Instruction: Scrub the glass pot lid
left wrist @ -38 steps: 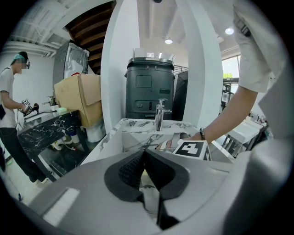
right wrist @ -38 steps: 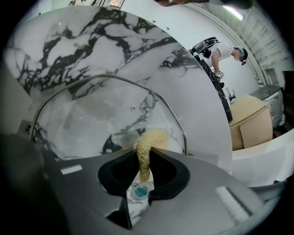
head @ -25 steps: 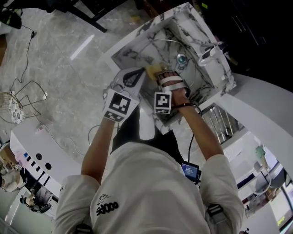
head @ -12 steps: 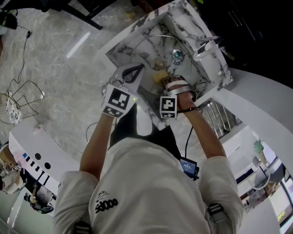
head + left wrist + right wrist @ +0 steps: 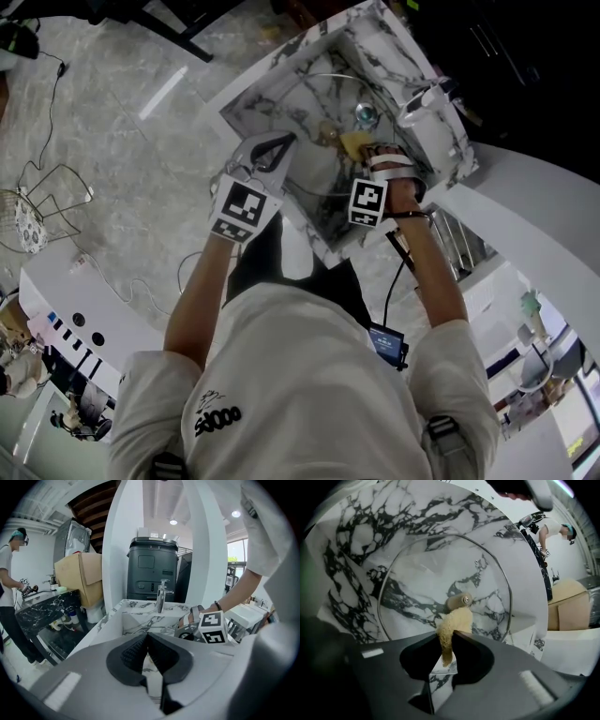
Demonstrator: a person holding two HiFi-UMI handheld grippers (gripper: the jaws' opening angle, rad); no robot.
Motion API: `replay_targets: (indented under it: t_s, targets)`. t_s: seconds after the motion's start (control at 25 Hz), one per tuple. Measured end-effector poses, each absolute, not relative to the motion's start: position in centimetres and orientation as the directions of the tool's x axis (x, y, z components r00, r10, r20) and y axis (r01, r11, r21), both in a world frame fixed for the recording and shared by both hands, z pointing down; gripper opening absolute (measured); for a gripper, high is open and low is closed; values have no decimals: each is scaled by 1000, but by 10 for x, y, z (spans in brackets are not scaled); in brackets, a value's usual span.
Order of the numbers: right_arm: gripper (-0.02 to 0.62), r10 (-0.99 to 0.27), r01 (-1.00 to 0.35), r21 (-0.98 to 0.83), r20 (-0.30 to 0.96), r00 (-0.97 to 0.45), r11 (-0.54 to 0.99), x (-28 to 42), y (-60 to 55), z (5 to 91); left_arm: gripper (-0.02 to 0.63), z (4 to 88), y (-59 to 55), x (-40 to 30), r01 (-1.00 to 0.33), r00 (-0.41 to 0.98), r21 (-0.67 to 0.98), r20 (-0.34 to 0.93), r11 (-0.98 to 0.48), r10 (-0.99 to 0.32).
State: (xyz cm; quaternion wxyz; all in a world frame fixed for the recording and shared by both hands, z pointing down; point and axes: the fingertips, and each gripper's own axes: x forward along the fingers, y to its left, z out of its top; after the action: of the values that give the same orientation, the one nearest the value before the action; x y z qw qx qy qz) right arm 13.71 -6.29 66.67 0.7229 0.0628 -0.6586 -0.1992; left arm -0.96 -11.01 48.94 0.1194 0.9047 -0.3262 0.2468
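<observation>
The right hand-held gripper (image 5: 449, 643) is down inside the marble sink (image 5: 356, 541). Its jaws pinch a coarse yellow sponge (image 5: 452, 625), whose frayed end pokes out past the tips. Straight ahead of those tips is the glass pot lid (image 5: 431, 569), a clear round disc with a thin metal rim, and the black-veined white stone shows through it. The sponge touches the lid just below its small rounded knob (image 5: 457, 601). On this gripper's left the lid's rim runs close to the sink wall, and more bare stone shows beyond the lid's far edge. I cannot tell whether the lid lies flat or leans. The left hand-held gripper (image 5: 147, 639) sits back at the sink's near rim. Its ribbed black pads are pressed together at the tips with nothing between them. Ahead of it the basin opens out, with straight, smooth walls, and a chrome faucet (image 5: 161, 595) stands upright at the far edge. To its right, inside the basin, is the other gripper's marker cube.
</observation>
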Motion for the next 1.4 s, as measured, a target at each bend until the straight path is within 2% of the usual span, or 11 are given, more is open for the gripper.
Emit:
replay_targets:
  t_s: [0.24,0.56,0.96,1.24,1.4]
  targets:
    - [64,-414,130,402,907,80,906,143,-100,675,11,491,-109,-18,-656,654,51,535,-753,-534]
    - [67,-422,23,421,905,47,907,99,-134,681,11,494,-105,-19,-661,651,57,540,-749,-533]
    - [71,-365,106,370,929,-63,923,42,-107,678,11,494,-105,-30,-676,638,54,542,-735,-547]
    - [71,-357,210,372,928,-108,904,18,-71,672,11,497,-101,-37,-681,631,54,549,-730,-548]
    - [71,-293,151,318,942,-164,936,3,-45,669,11,499,-97,-36,-680,632,58,552,-731,-544]
